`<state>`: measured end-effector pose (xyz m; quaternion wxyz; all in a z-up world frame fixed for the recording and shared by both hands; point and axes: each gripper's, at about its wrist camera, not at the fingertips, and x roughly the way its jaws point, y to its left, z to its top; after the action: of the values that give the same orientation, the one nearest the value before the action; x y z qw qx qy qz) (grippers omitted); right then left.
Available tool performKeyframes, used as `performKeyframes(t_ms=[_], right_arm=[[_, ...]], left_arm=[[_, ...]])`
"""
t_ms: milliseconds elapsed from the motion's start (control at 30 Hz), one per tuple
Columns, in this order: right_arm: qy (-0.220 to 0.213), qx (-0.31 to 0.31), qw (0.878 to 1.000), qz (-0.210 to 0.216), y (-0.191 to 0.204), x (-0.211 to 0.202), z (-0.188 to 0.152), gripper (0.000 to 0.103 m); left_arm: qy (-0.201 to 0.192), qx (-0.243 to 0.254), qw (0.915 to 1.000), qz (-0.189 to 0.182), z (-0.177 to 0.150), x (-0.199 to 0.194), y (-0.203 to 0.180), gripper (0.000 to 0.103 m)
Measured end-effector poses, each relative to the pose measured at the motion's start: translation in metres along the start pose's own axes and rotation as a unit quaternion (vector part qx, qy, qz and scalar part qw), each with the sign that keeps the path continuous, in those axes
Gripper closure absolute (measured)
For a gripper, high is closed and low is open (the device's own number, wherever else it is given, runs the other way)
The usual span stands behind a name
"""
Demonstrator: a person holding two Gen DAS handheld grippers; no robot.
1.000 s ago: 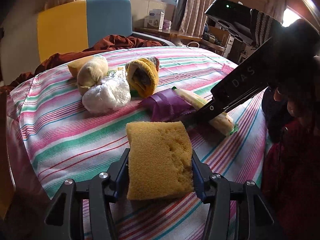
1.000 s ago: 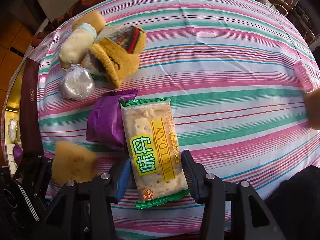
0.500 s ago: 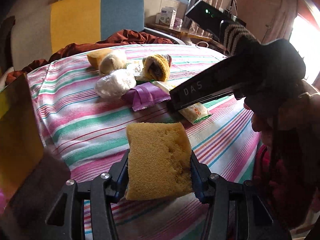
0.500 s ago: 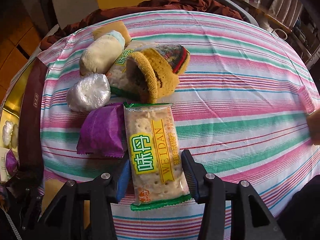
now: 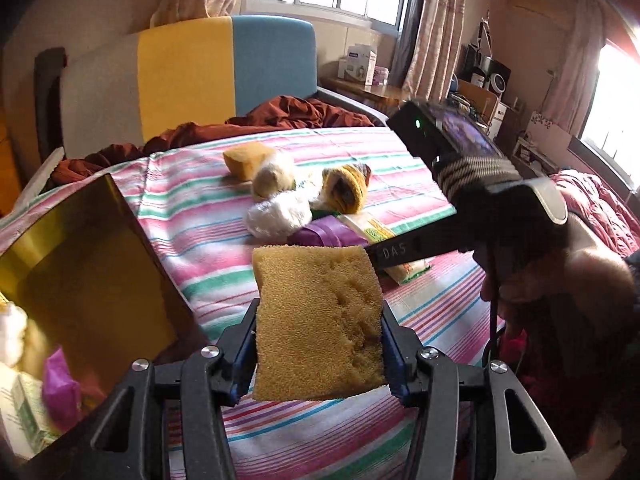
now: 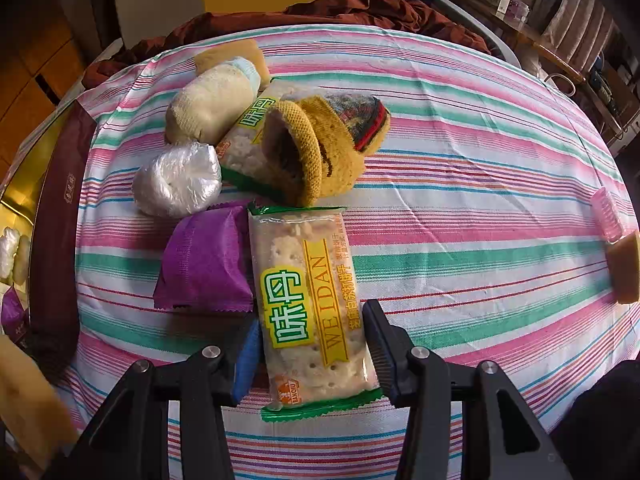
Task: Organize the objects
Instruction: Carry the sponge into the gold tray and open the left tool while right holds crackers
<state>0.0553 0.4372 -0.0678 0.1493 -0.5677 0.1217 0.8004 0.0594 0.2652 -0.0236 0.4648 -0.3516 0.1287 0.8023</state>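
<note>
Free cloth at the right, crowded at the upper left

In the right wrist view the striped bed cover (image 6: 460, 184) is bare across the middle and right; at upper left the sock (image 6: 320, 148), the wrapped ball (image 6: 178, 180) and the purple packet (image 6: 204, 264) block passage, and the box (image 6: 52, 248) closes the left edge.

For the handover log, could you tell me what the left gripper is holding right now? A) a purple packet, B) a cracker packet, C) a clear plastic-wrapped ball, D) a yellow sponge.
D: in the left wrist view the left gripper has its jaws pressed on both sides of the yellow sponge, lifted off the striped cloth.
</note>
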Motion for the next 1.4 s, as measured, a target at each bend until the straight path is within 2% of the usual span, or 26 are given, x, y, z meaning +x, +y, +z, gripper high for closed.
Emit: performKeyframes(t_ms=[200, 367, 500, 633, 733, 967, 1133, 1233, 1400], right_arm=[[0.0, -0.003, 1.0, -0.002, 0.001, 0.0, 0.0, 0.054], [0.0, -0.005, 1.0, -0.005, 0.003, 0.001, 0.0, 0.054], [-0.001, -0.009, 1.0, -0.01, 0.006, 0.002, 0.0, 0.054], [-0.001, -0.012, 1.0, -0.013, 0.008, 0.004, -0.001, 0.054], [-0.001, -0.012, 1.0, -0.013, 0.009, 0.004, -0.001, 0.054], [-0.001, -0.013, 1.0, -0.013, 0.01, 0.005, -0.001, 0.054], [-0.001, -0.012, 1.0, -0.013, 0.01, 0.005, -0.001, 0.054], [-0.001, -0.012, 1.0, -0.013, 0.01, 0.004, 0.0, 0.054], [-0.001, -0.012, 1.0, -0.013, 0.01, 0.005, 0.0, 0.054]], left_arm=[[-0.021, -0.02, 0.9993, 0.021, 0.008, -0.024, 0.018, 0.049], [-0.037, -0.058, 0.9969, 0.037, 0.01, -0.042, 0.047, 0.049], [-0.056, -0.1, 0.9911, 0.069, 0.014, -0.059, 0.086, 0.049], [-0.062, -0.151, 0.9804, 0.111, 0.014, -0.072, 0.137, 0.049], [-0.05, -0.183, 0.9715, 0.142, 0.012, -0.071, 0.178, 0.049], [-0.02, -0.246, 0.9532, 0.175, 0.005, -0.07, 0.256, 0.049], [0.006, -0.254, 0.9468, 0.197, 0.006, -0.057, 0.287, 0.049], [0.024, -0.27, 0.9428, 0.194, 0.008, -0.046, 0.306, 0.049], [0.045, -0.287, 0.934, 0.208, 0.014, -0.034, 0.331, 0.046]])
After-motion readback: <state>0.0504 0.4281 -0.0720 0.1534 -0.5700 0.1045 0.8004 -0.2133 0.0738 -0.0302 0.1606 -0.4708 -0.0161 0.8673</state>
